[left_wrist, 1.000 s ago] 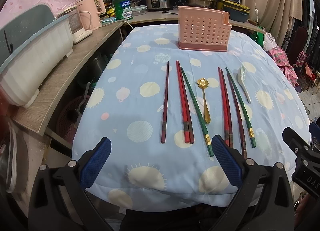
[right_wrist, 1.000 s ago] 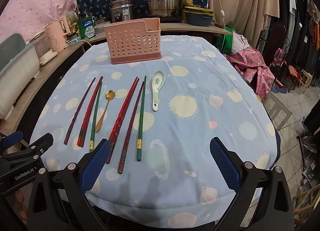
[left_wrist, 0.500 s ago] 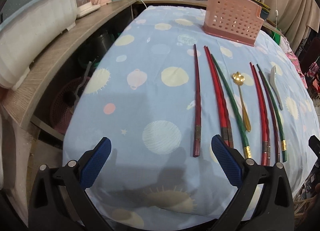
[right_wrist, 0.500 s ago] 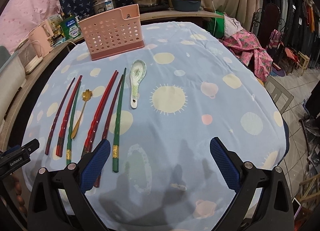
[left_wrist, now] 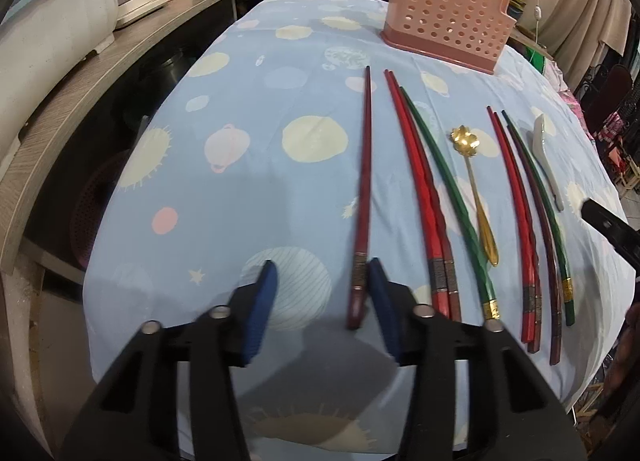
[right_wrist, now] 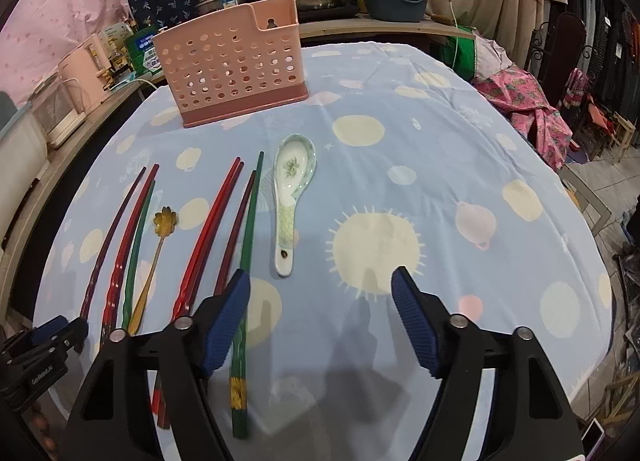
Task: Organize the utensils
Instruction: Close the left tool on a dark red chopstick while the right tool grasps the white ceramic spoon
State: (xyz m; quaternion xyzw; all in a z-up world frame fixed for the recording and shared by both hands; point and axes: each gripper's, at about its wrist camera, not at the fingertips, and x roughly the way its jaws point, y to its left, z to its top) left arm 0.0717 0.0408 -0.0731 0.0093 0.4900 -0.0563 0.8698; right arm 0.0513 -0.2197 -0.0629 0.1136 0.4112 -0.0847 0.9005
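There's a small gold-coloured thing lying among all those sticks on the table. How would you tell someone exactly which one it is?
Start at the pink perforated utensil basket at the far end of the blue tablecloth, then come nearer to the row of chopsticks. The gold spoon lies between a green chopstick and a red pair. It alone is metal, shorter, with a flower-shaped bowl.

You had the chopsticks lying flat in a row on the table. One dark red chopstick (left_wrist: 362, 197) lay alone on the left. A gold flower spoon (left_wrist: 476, 197) lay between the red and green sticks. A white soup spoon (right_wrist: 291, 197) lay face up on the right. The pink holder (right_wrist: 232, 61) stood upright at the far end.
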